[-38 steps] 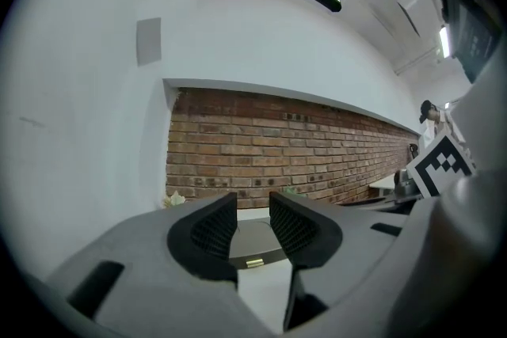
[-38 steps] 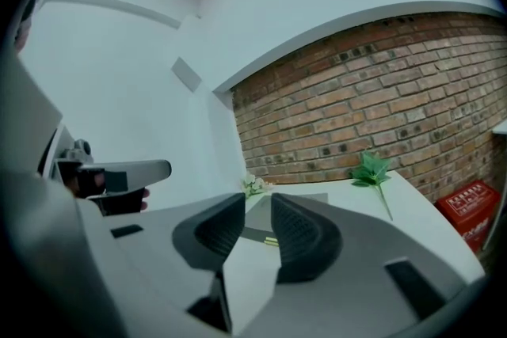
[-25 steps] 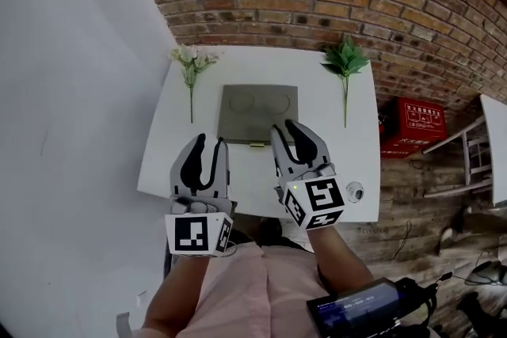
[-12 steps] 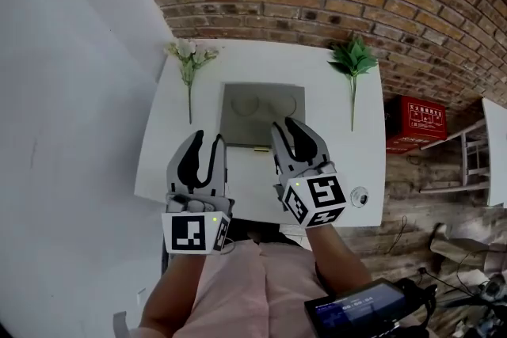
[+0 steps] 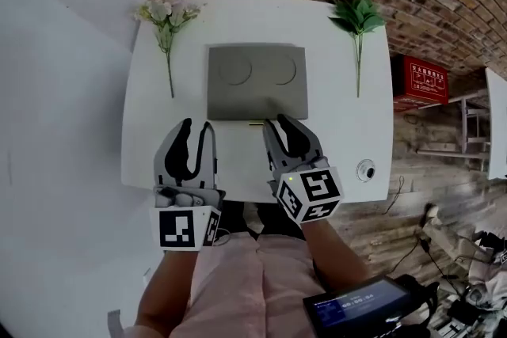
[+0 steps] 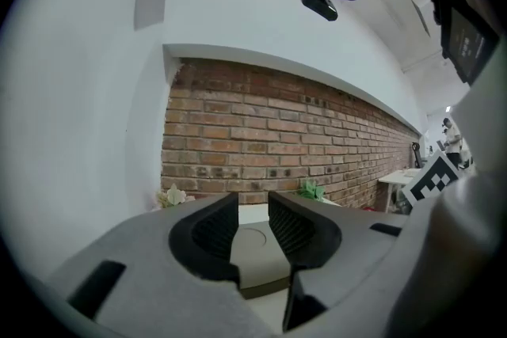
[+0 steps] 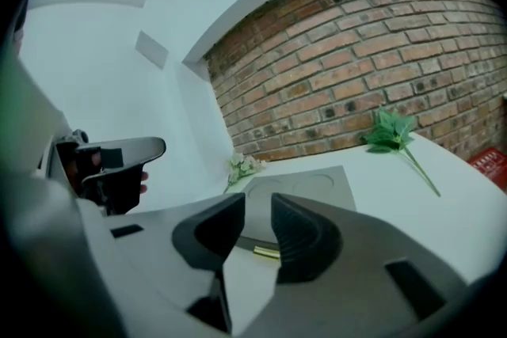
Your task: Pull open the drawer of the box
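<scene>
Handle (image 5: 256, 123) | crosswise on box (image 5: 257, 81) front | just left of right gripper (image 5: 280, 123) tips | left gripper (image 5: 197, 125) farther | both part-open, empty

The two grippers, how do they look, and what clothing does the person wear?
The left gripper and right gripper are light grey shells with black ribbed pads on curved jaws. Each carries a white cube with black square markers. The person wears a pink top.
</scene>
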Demonstrator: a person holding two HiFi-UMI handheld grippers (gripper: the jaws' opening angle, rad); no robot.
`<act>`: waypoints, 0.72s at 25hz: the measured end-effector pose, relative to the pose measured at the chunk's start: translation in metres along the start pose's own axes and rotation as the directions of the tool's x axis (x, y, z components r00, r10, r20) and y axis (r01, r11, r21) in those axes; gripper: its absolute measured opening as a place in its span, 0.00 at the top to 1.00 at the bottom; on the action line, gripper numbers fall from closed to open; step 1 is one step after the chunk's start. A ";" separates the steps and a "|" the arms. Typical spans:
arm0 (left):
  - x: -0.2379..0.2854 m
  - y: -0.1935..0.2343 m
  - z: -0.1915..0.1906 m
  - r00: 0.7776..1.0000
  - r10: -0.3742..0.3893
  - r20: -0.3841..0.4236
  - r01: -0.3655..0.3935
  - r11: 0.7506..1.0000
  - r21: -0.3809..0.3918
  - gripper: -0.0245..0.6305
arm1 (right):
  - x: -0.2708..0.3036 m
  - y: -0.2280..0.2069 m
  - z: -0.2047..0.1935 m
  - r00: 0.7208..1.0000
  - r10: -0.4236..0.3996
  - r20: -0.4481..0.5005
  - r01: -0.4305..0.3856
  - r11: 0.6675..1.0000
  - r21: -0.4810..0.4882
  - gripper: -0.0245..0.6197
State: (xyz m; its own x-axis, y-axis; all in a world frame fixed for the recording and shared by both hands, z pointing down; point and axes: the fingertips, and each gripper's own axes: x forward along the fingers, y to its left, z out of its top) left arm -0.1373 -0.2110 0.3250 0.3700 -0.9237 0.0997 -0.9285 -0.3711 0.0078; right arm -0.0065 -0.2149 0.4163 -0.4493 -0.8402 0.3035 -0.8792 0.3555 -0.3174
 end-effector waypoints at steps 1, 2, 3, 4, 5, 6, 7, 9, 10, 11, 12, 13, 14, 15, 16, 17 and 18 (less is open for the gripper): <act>0.000 0.000 -0.007 1.000 -0.005 -0.015 0.005 1.000 -0.006 0.79 | 0.000 -0.001 -0.011 1.000 -0.005 -0.020 0.005 1.000 0.013 0.79; -0.001 -0.001 -0.014 1.000 -0.011 -0.029 0.010 1.000 -0.012 0.79 | 0.000 -0.001 -0.023 0.999 -0.008 -0.041 0.009 1.000 0.028 0.79; -0.001 -0.001 -0.020 0.999 -0.016 -0.043 0.015 1.000 -0.017 0.79 | 0.000 -0.001 -0.033 0.998 -0.011 -0.061 0.014 0.999 0.043 0.79; 0.000 -0.002 -0.025 0.998 -0.022 -0.056 0.021 1.000 -0.022 0.79 | 0.000 -0.002 -0.043 0.997 -0.013 -0.080 0.018 0.998 0.060 0.79; 0.000 -0.003 -0.030 0.997 -0.029 -0.068 0.027 0.999 -0.026 0.79 | 0.000 -0.002 -0.052 0.995 -0.015 -0.097 0.023 0.997 0.077 0.79; 0.001 -0.004 -0.034 0.996 -0.036 -0.078 0.034 0.999 -0.029 0.79 | 0.000 -0.003 -0.061 0.994 -0.017 -0.112 0.028 0.995 0.096 0.79; 0.002 -0.005 -0.038 0.995 -0.042 -0.086 0.040 0.999 -0.031 0.79 | 0.001 -0.004 -0.069 0.992 -0.018 -0.124 0.032 0.993 0.114 0.79; 0.003 -0.005 -0.045 0.994 -0.048 -0.099 0.045 0.998 -0.032 0.79 | 0.002 -0.007 -0.081 0.990 -0.018 -0.143 0.039 0.988 0.149 0.79; 0.003 -0.005 -0.048 0.993 -0.048 -0.105 0.045 0.998 -0.033 0.79 | 0.002 -0.008 -0.086 0.989 -0.019 -0.150 0.043 0.986 0.163 0.79; 0.003 -0.004 -0.052 0.993 -0.048 -0.112 0.044 0.998 -0.035 0.79 | 0.002 -0.009 -0.091 0.987 -0.019 -0.157 0.047 0.983 0.175 0.79; 0.003 -0.004 -0.055 0.992 -0.048 -0.118 0.044 0.998 -0.036 0.79 | 0.003 -0.010 -0.094 0.986 -0.020 -0.163 0.051 0.981 0.185 0.79; 0.003 -0.003 -0.057 0.991 -0.047 -0.123 0.043 0.998 -0.037 0.79 | 0.003 -0.011 -0.097 0.986 -0.020 -0.168 0.053 0.979 0.196 0.79; 0.003 -0.001 -0.058 0.991 -0.047 -0.126 0.043 0.998 -0.038 0.79 | 0.005 -0.011 -0.099 0.985 -0.019 -0.172 0.056 0.976 0.211 0.79; 0.004 0.000 -0.059 0.991 -0.047 -0.128 0.043 0.998 -0.038 0.79 | 0.006 -0.013 -0.100 0.984 -0.018 -0.176 0.058 0.972 0.228 0.79; 0.005 0.001 -0.059 0.990 -0.047 -0.129 0.043 0.998 -0.038 0.79 | 0.008 -0.014 -0.100 0.984 -0.018 -0.178 0.062 0.967 0.246 0.80; 0.006 0.002 -0.059 0.990 -0.048 -0.130 0.043 0.998 -0.038 0.79 | 0.009 -0.015 -0.099 0.983 -0.017 -0.180 0.065 0.962 0.264 0.80; 0.008 0.002 -0.059 0.990 -0.048 -0.130 0.043 0.998 -0.038 0.79 | 0.011 -0.017 -0.099 0.983 -0.015 -0.186 0.069 0.956 0.286 0.80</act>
State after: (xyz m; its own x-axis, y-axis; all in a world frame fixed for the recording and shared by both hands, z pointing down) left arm -0.1384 -0.2134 0.3847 0.4071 -0.8845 0.2279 -0.9121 -0.4071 0.0495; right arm -0.0126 -0.1895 0.5139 -0.4577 -0.7549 0.4697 -0.8258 0.1652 -0.5392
